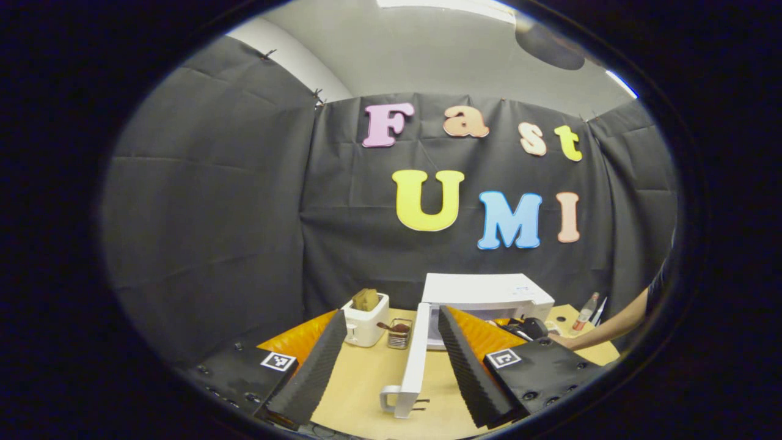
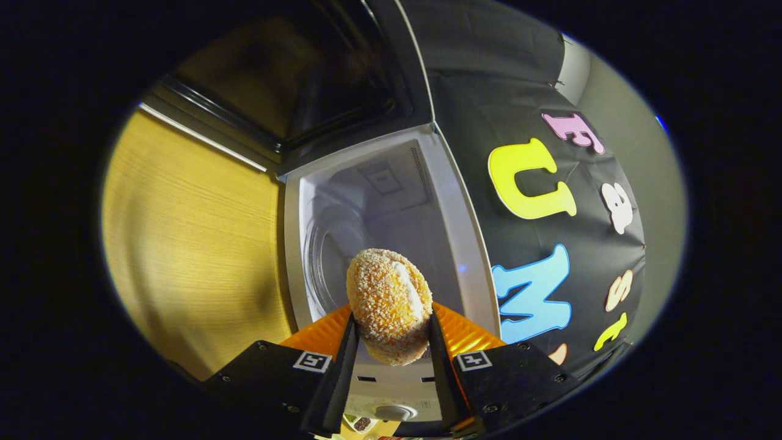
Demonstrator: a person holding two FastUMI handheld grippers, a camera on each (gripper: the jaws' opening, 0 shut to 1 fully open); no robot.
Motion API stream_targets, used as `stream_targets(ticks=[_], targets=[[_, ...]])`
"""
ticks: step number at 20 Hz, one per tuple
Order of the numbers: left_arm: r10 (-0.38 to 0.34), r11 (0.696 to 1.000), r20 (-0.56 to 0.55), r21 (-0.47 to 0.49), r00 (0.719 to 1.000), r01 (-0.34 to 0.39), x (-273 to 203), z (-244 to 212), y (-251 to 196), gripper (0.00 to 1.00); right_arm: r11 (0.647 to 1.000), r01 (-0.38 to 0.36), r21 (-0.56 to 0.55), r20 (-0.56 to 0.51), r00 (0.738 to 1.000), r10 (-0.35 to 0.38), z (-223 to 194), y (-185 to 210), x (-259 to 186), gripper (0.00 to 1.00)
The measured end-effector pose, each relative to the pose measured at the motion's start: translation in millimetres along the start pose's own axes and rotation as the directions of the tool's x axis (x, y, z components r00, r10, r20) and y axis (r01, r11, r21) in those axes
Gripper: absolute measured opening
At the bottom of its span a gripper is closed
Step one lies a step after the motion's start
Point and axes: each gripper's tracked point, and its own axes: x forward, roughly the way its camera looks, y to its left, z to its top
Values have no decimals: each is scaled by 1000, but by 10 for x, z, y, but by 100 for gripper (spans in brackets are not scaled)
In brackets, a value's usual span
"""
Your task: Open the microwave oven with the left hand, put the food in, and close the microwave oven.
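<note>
We see the table (image 1: 366, 385) bearing the microwave (image 1: 489, 293), its door (image 1: 414, 360) swung open toward us. Left of it stand a toaster (image 1: 365, 321) and a small basket (image 1: 400, 335). Our left gripper (image 1: 382, 360) hangs wide and empty. Our right gripper (image 2: 390, 339) clamps the bun (image 2: 388, 302) before the open cavity (image 2: 372, 226).
</note>
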Motion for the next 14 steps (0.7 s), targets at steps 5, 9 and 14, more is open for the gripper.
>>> stream_targets(ticks=[5, 9, 14], targets=[[34, 999, -23, 21, 999, -33, -77, -58, 35, 98, 999, 1, -50, -34, 999, -3, -15, 206, 391, 60], [58, 997, -52, 59, 997, -55, -118, -128, 32, 97, 997, 6, -74, -40, 999, -9, -53, 207, 659, 60], [67, 996, -63, 67, 996, -63, -109, -120, 12, 97, 998, -23, -58, -55, 998, 20, -68, 255, 797, 74]])
